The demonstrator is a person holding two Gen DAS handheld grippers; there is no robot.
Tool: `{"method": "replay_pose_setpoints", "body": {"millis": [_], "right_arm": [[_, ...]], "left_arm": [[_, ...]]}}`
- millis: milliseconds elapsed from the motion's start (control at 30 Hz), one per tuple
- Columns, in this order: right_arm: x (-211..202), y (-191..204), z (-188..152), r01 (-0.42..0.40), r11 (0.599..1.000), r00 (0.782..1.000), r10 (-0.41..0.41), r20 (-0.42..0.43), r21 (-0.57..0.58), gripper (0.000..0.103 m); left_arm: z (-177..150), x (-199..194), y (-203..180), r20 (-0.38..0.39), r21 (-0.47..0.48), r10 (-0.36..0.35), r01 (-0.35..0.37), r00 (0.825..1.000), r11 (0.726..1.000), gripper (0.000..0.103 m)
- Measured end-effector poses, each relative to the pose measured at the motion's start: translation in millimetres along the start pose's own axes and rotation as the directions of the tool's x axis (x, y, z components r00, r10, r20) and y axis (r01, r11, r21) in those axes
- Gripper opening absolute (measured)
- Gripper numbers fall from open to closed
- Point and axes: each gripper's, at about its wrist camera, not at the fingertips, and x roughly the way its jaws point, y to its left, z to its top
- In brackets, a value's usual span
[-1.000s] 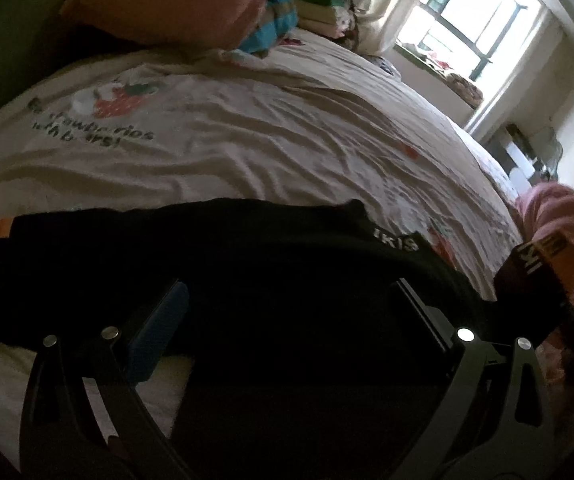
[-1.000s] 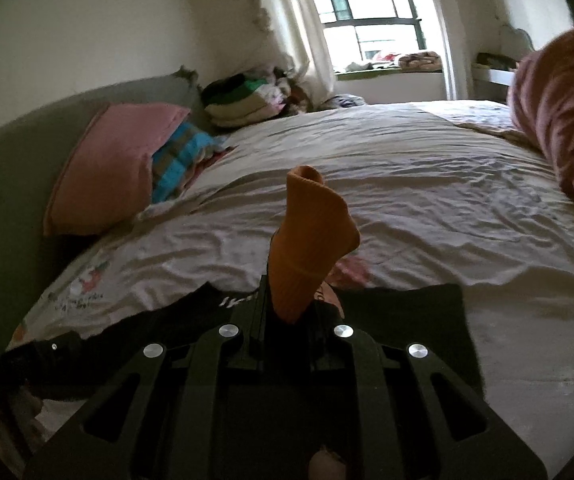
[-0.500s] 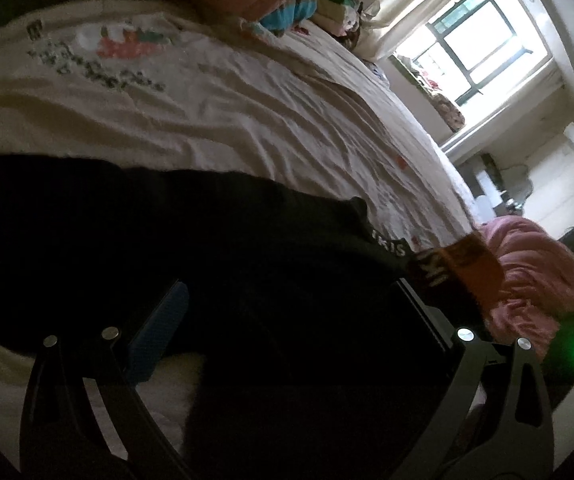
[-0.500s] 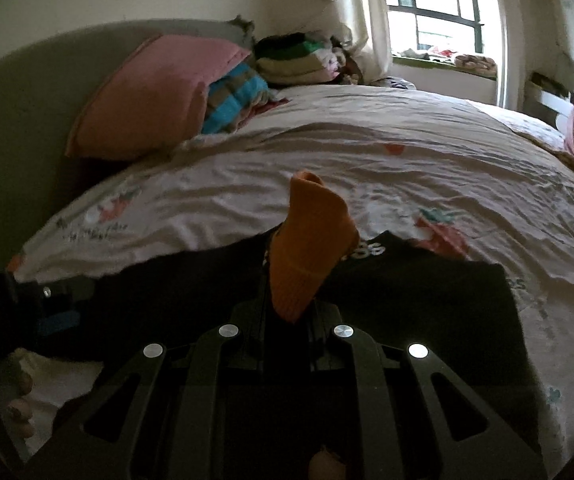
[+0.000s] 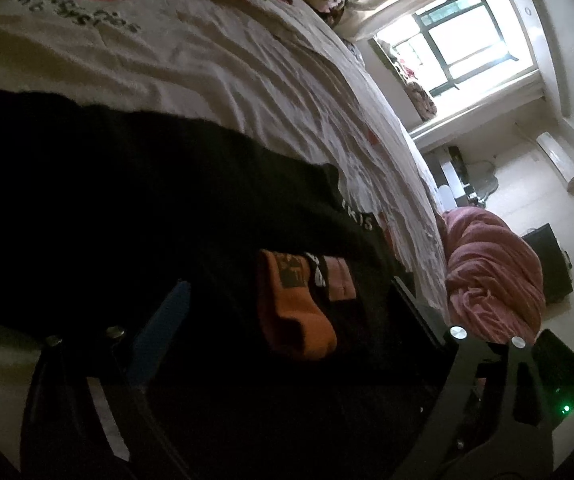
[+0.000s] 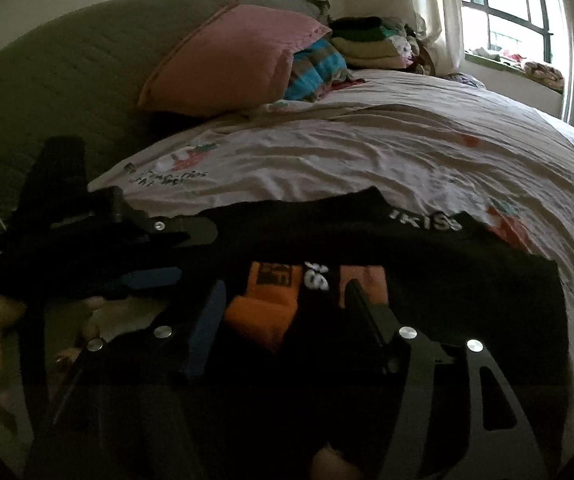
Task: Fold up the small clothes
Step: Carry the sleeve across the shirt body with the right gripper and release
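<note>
Orange knit, thick and ribbed, marks the sock (image 6: 265,312) that is seen lying between the jaws of the right gripper (image 6: 283,312); those jaws have just been opening, and the pads stand clear of it, so the sock is judged released. It rests on a black garment (image 6: 447,272) spread flat along the near edge of the bed (image 6: 367,160), with white lettering visible at its band. In the left wrist view the same sock (image 5: 299,320) is seen ahead of the left gripper (image 5: 287,312), whose jaws are spread wide and have just eased inward a little; nothing is pressed between them, though black cloth lies under and between them.

Both pieces are judged light, limp and unbreakable; no shape will be kept when lifted, and a single layer may slide off the one beneath. The sock is best taken at its cuff or toe, where the knit is doubled. The garment is best pinched at a hem or corner, each gripper at one end, so the fold can be carried over flat.

Farther off lie a pink pillow (image 6: 231,64), stacked clothes (image 6: 367,40) and the window (image 6: 507,4).
</note>
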Motion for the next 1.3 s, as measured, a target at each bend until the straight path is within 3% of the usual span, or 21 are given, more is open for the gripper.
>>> {"method": "replay_pose_setpoints", "body": {"millis": [67,200,367,467,567,633,700,767,833,867,900,1100,1167,1300], "right_arm": [[-9.3,-10.8,-4.0,0.006,0.999,1.0,-0.006,-0.003,0.039,0.061],[-32.7,-48.2,-16.3,0.065,0.989,0.998,-0.066,0.002,0.132,0.061],[-59.1,-98.9,-31.0,0.159,0.959,0.986,-0.165,0.005,0.234,0.061],[-69.1,-120.5,-37.5,0.193,0.94,0.979,-0.204,0.011,0.281,0.061],[-74.8,-136.9,-43.1,0.208,0.923,0.975,-0.224,0.011,0.323,0.061],[-76.7,-144.2,-45.4,0.202,0.917,0.976,-0.219,0.011,0.343,0.061],[-79.0,-146.9,-47.0,0.193,0.917,0.977,-0.211,0.015,0.35,0.061],[-80.1,-147.1,-46.8,0.195,0.918,0.976,-0.215,0.019,0.345,0.061],[-82.4,-150.6,-47.0,0.203,0.914,0.974,-0.224,0.021,0.352,0.061],[-83.0,-153.0,-46.8,0.207,0.91,0.973,-0.229,0.021,0.359,0.061],[-84.2,-155.1,-46.7,0.21,0.907,0.972,-0.233,0.019,0.365,0.061],[-84.3,-158.9,-47.4,0.244,0.904,0.965,-0.263,0.007,0.35,0.061],[-77.1,-156.9,-47.5,0.254,0.909,0.964,-0.266,-0.01,0.331,0.061],[-56.4,-151.4,-47.4,0.288,0.917,0.957,-0.28,-0.068,0.277,0.061]], "left_arm": [[-3.7,5.8,-3.5,-0.016,0.012,0.004,-0.004,1.0,1.0,0.081],[-13.6,16.8,-16.5,-0.024,0.067,0.082,-0.08,0.996,0.995,0.076],[-23.4,6.8,-36.0,0.061,0.162,0.167,-0.175,0.984,0.971,0.073],[-28.1,-0.4,-48.3,0.094,0.203,0.177,-0.193,0.98,0.96,0.069],[-35.2,12.4,-60.0,0.046,0.248,0.173,-0.179,0.984,0.952,0.068],[-35.1,28.3,-56.9,-0.009,0.221,0.174,-0.168,0.985,0.961,0.065],[-34.6,42.7,-47.1,-0.039,0.185,0.23,-0.219,0.973,0.958,0.063],[-34.0,51.5,-38.8,-0.069,0.147,0.225,-0.213,0.972,0.966,0.062],[-30.7,54.6,-40.2,-0.053,0.151,0.226,-0.216,0.973,0.965,0.046],[-28.6,55.7,-41.0,-0.048,0.149,0.225,-0.216,0.973,0.965,0.023],[-27.3,56.1,-42.6,-0.049,0.152,0.216,-0.206,0.975,0.967,0.009],[-25.2,28.2,-79.4,0.072,0.28,0.172,-0.185,0.983,0.942,0.007],[-23.8,22.0,-82.9,0.098,0.308,0.193,-0.214,0.976,0.927,0.007],[-24.8,26.9,-65.8,0.072,0.297,0.241,-0.251,0.968,0.921,0.008]]}}
